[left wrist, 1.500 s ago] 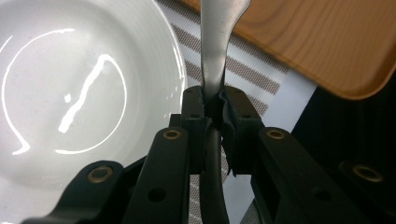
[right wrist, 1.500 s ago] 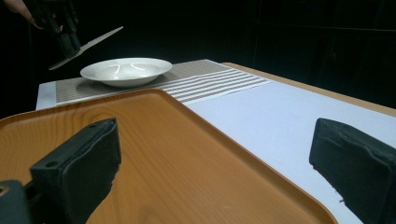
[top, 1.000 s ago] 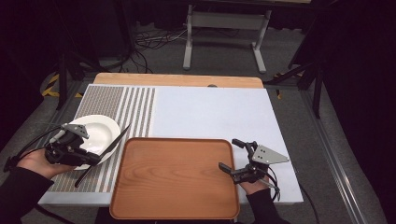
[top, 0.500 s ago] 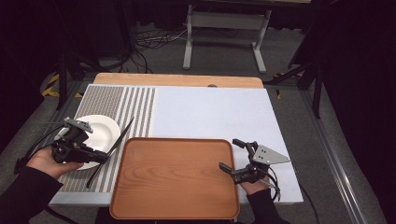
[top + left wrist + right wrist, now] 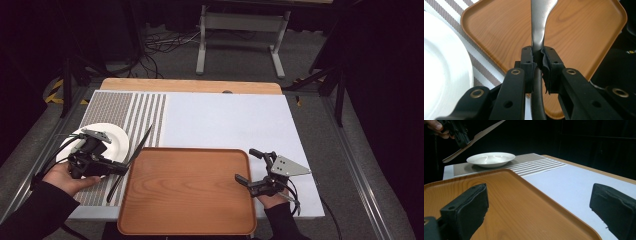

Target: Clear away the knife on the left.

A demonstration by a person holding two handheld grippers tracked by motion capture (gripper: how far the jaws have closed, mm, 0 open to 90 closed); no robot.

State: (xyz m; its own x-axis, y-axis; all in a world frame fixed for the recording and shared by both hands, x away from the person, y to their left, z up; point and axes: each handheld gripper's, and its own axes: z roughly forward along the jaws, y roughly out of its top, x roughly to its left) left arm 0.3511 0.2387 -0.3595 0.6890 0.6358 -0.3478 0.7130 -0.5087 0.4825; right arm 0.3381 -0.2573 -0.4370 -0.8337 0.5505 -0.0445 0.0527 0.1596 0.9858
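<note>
Table edge, left hand-held gripper point(image 5: 112, 167) level, knife point(image 5: 131, 156) clamped

White plate point(image 5: 111, 137) rests on striped mat point(image 5: 125, 107).

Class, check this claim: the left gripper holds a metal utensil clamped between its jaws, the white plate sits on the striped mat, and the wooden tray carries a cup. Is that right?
Not quite. The wooden tray carries nothing; the high view shows its surface bare. The rest stands: the left gripper clamps the metal utensil, and the white plate sits on the striped mat.
</note>
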